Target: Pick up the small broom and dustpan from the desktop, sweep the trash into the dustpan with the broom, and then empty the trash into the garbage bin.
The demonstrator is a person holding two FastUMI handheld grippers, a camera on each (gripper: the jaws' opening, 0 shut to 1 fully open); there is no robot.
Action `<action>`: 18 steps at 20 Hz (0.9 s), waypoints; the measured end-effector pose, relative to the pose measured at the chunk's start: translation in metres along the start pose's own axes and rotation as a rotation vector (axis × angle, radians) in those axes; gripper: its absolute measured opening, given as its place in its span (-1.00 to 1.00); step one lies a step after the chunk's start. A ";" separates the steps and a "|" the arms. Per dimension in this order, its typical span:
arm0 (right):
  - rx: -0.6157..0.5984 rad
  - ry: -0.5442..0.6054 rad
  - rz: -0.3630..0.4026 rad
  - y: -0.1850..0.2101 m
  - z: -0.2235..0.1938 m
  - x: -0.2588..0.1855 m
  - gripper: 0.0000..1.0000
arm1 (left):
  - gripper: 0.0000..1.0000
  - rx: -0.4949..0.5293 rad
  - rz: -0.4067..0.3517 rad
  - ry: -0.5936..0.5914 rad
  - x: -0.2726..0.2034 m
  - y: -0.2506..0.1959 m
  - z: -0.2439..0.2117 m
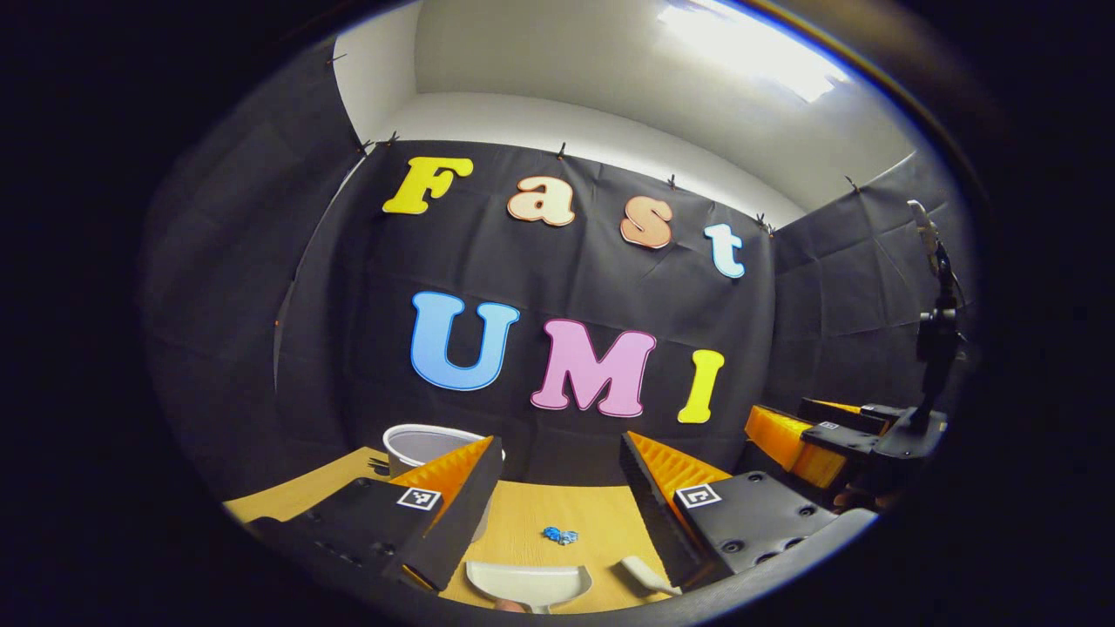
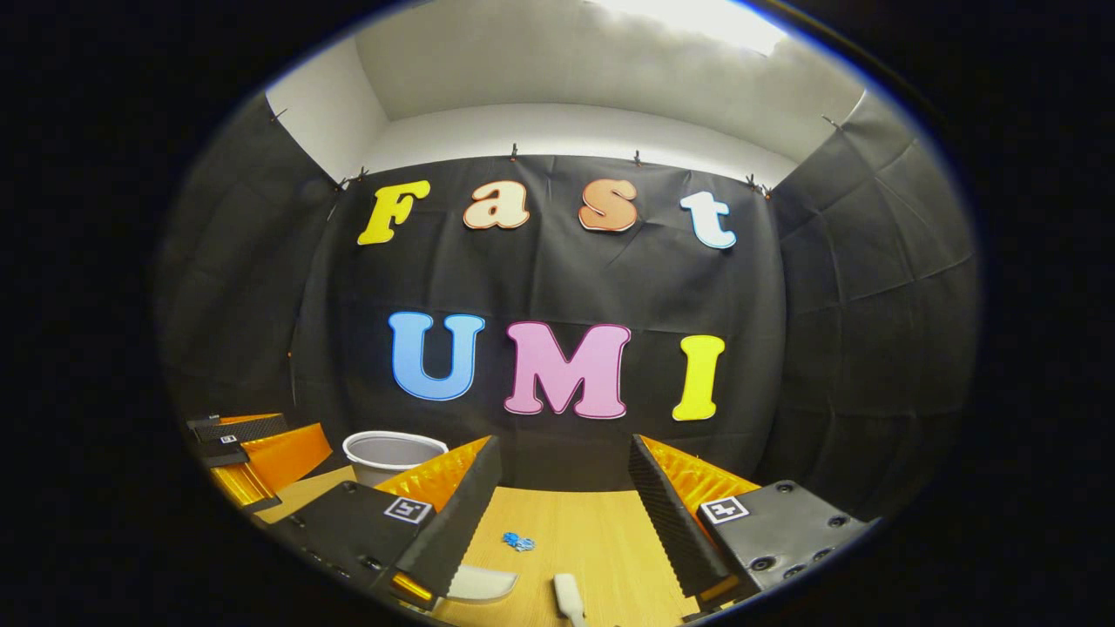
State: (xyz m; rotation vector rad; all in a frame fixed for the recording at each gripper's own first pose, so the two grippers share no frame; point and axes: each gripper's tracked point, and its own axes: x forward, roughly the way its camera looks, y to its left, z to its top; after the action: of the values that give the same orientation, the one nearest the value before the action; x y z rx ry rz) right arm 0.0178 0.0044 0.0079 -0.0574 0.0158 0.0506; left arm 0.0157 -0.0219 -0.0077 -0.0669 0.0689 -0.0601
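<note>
One dustpan (image 1: 529, 583) lying flat at the near edge of the wooden desk (image 1: 592, 522), one small broom (image 1: 646, 576) just beside it, both untouched. One blue scrap of trash (image 1: 560, 535) farther back. One white garbage bin (image 1: 424, 445) at the far left. Two grippers, left gripper (image 1: 557, 496) and right gripper (image 2: 562, 505), jaws spread, pinching nothing.

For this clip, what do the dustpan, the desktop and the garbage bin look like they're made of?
Dustpan: probably moulded plastic, pale and smooth with a soft sheen and rounded rim. Desktop: wood or wood-look laminate, light tan with faint straight grain lines and a matte finish; which of the two can't be told. Garbage bin: likely plastic, a thin pale wall with a rolled lip and an even grey inside.
</note>
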 end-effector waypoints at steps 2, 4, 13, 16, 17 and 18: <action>0.011 -0.006 0.009 -0.004 0.002 0.009 0.91 | 0.60 0.043 0.028 0.019 0.004 0.003 0.000; 0.024 -0.007 0.024 -0.008 0.002 0.018 0.91 | 0.60 0.075 0.065 0.031 0.009 0.005 0.000; 0.040 -0.018 0.117 -0.031 -0.009 0.054 0.91 | 0.60 0.007 0.138 0.032 0.043 -0.020 -0.001; 0.086 -0.001 0.171 -0.028 -0.022 0.057 0.92 | 0.60 0.015 0.182 0.082 0.048 -0.022 -0.010; 0.111 0.016 0.196 -0.024 -0.033 0.056 0.91 | 0.60 0.022 0.203 0.077 0.048 -0.019 -0.008; 0.117 0.047 0.210 -0.021 -0.044 0.056 0.92 | 0.60 0.033 0.219 0.069 0.049 -0.017 -0.004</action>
State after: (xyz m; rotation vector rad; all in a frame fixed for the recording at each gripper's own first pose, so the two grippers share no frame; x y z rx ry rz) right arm 0.0740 -0.0158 -0.0354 0.0604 0.0719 0.2576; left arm 0.0637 -0.0420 -0.0135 -0.0235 0.1439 0.1550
